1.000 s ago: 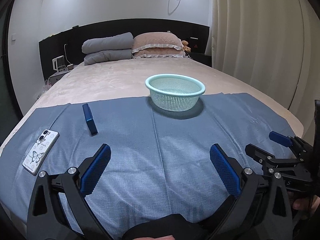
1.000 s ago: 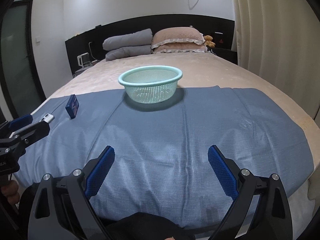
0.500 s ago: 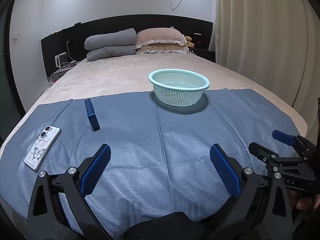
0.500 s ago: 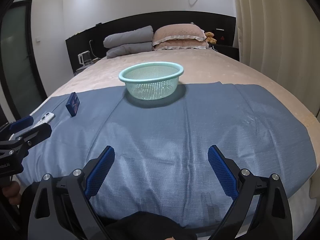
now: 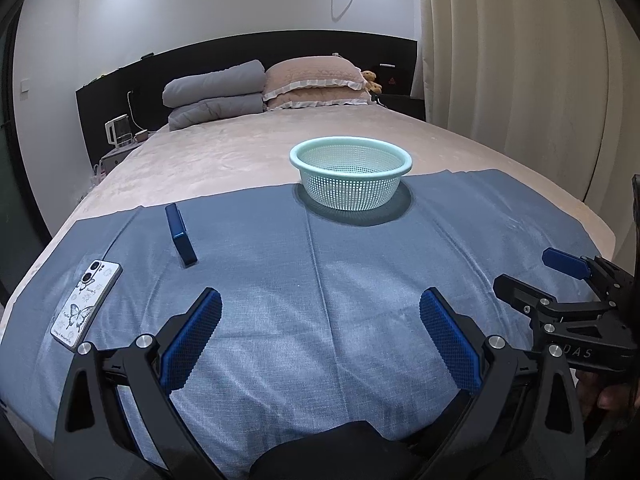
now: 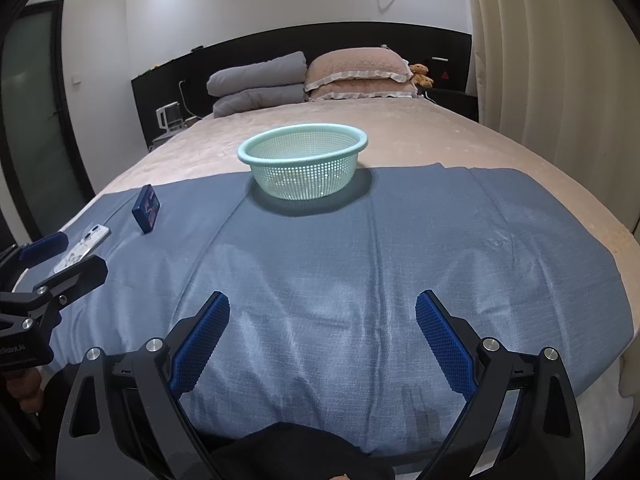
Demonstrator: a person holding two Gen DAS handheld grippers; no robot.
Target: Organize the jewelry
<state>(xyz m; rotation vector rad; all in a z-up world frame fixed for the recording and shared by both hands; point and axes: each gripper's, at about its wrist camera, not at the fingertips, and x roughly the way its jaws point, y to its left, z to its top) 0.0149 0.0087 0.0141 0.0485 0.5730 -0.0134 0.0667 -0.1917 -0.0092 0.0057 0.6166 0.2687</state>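
A mint green mesh basket (image 5: pixel 351 178) stands at the far edge of a blue cloth (image 5: pixel 320 280) on the bed; it also shows in the right wrist view (image 6: pixel 303 167). A small dark blue box (image 5: pixel 181 234) lies on the cloth at the left, seen too in the right wrist view (image 6: pixel 146 208). My left gripper (image 5: pixel 320 340) is open and empty above the near cloth. My right gripper (image 6: pixel 322 344) is open and empty, and shows at the right of the left wrist view (image 5: pixel 560 284). No jewelry is visible.
A phone in a butterfly case (image 5: pixel 86 306) lies at the cloth's left edge. Folded grey duvets (image 5: pixel 216 98) and pink pillows (image 5: pixel 316 82) sit at the headboard. Curtains (image 5: pixel 520 60) hang on the right. The bed drops off at the near and right edges.
Both grippers have risen a little and tilted, so the basket and box sit slightly farther and higher in view. Both stay open. Nothing on the cloth moved.
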